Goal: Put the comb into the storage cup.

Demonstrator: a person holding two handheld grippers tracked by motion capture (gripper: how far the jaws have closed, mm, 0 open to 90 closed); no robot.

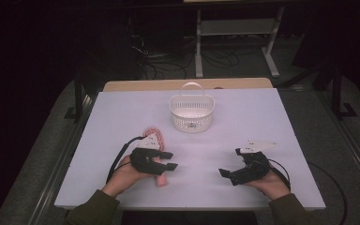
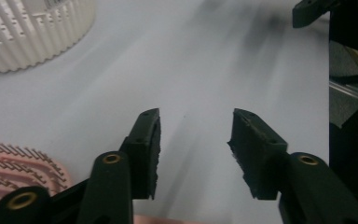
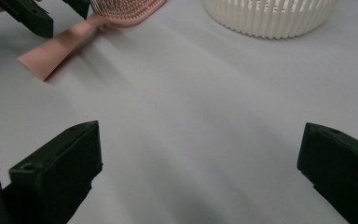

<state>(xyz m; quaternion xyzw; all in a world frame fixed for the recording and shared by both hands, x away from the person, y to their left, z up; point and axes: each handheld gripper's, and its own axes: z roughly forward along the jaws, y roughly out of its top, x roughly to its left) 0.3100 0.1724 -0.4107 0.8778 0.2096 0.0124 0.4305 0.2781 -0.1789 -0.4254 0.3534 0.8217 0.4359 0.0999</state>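
Lying flat on the pale surface (image 1: 243,126), toward its near left part: a pink hairbrush (image 1: 152,132), bristle head toward the basket, flat handle (image 3: 51,52) reaching back toward the person's edge. Partly covered in the high view by the left tool (image 1: 170,160), which hovers just over the handle. Seen in the left gripper view as ribbed pink rows (image 2: 14,161) at the lower left, beside and below the near jaw, not between the jaws.

Left tool (image 2: 193,149) released: jaws parted by a moderate gap, bare surface between them, nothing gripped. Whether the underside touches the brush handle cannot be told. Held in the left hand (image 1: 129,172), forearm entering from the bottom edge, jaws pointing right and a little forward toward the middle of the surface. Grey three-cornered plate on top, black cable looping back along the wrist.

Right tool (image 1: 228,165) also released, and wider: in the right gripper view (image 3: 198,172) jaws stand far apart at the two lower corners, empty surface between. Held in the right hand (image 1: 267,180) low over the near right part of the surface, well apart from the brush, jaws aimed left toward the other tool. Green sleeves at both wrists.

Standing farther back, near the middle of the surface: a white slotted basket (image 1: 191,112) with an upright hoop handle, apart from the brush head and from both tools. Beyond the surface, dark floor with cables and a white frame's legs.
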